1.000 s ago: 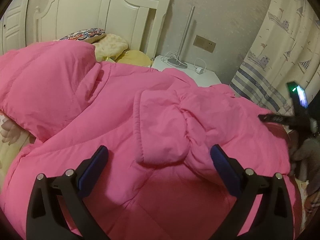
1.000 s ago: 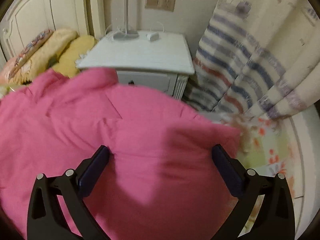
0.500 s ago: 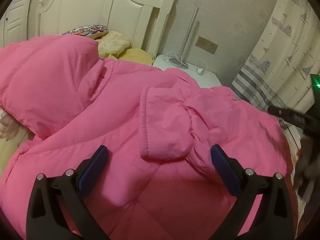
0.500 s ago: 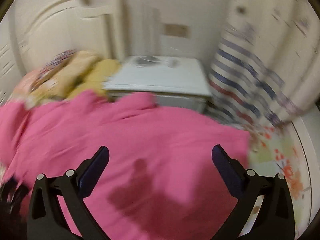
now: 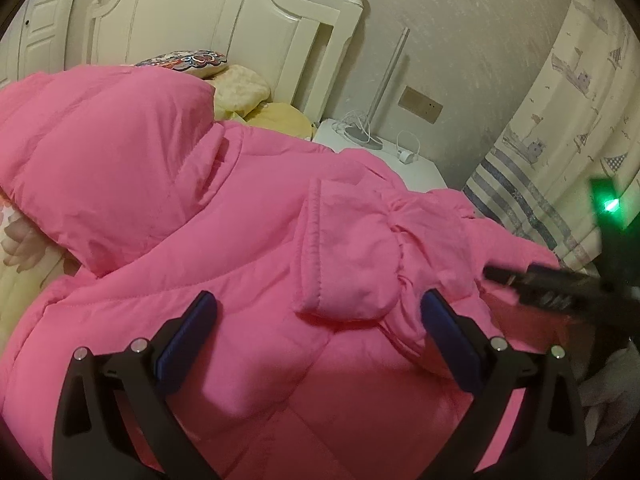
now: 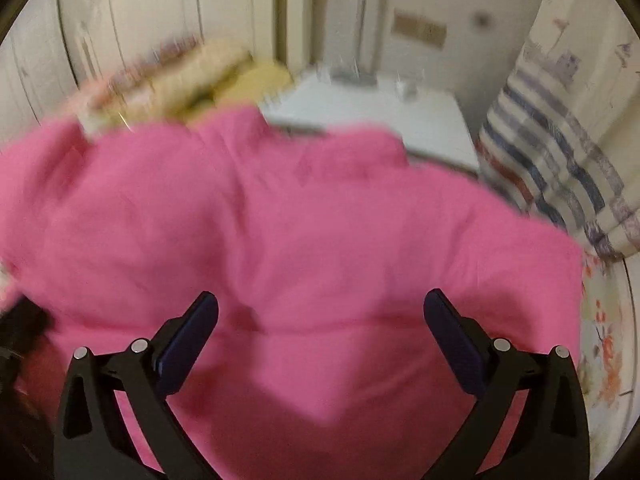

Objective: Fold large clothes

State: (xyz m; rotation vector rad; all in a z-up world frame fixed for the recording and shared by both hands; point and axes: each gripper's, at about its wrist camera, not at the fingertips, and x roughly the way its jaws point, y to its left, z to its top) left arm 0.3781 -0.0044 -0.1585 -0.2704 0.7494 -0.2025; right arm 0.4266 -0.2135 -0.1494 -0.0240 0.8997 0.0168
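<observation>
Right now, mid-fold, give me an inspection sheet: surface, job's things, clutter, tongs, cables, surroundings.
Surface: bed with floral sheet, mostly covered.
Job's things: pink padded jacket spread over the bed, its cuffed sleeve folded across the body; hood end bulges at upper left.
Clutter: pillows at the headboard.
Tongs: left tongs open, above the jacket, holding nothing; right tongs open, empty, view blurred.
Cables: white cord and plug on the nightstand, beside a lamp base.
Surroundings: white headboard, striped curtain, wall plate.
</observation>
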